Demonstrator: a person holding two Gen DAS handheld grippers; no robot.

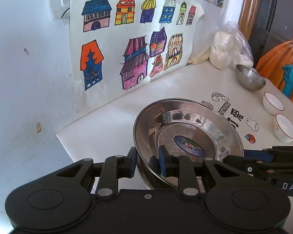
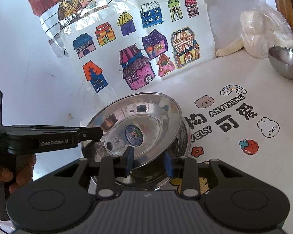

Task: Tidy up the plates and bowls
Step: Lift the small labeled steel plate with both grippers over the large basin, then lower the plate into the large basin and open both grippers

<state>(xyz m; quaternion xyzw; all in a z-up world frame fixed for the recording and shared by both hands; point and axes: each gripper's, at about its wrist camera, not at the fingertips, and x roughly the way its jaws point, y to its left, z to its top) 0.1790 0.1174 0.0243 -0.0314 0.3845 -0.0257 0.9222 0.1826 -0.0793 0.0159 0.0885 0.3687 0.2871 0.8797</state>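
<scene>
A steel plate (image 1: 187,130) with a blue oval sticker sits tilted on top of another steel dish (image 2: 182,142) on the white table. My left gripper (image 1: 148,161) has its blue pads on either side of the plate's near rim, one under and one inside, with a gap between them. My right gripper (image 2: 149,160) is open around the plate's (image 2: 134,126) near edge, pads apart. The left gripper also shows in the right wrist view (image 2: 93,134) at the plate's left rim.
A steel bowl (image 1: 250,78) lies tilted at the back right, also in the right wrist view (image 2: 287,62). Two white bowls with red rims (image 1: 273,103) (image 1: 285,128) stand at the right edge. A plastic bag of white stuff (image 1: 228,46) sits at the wall. Drawings hang behind.
</scene>
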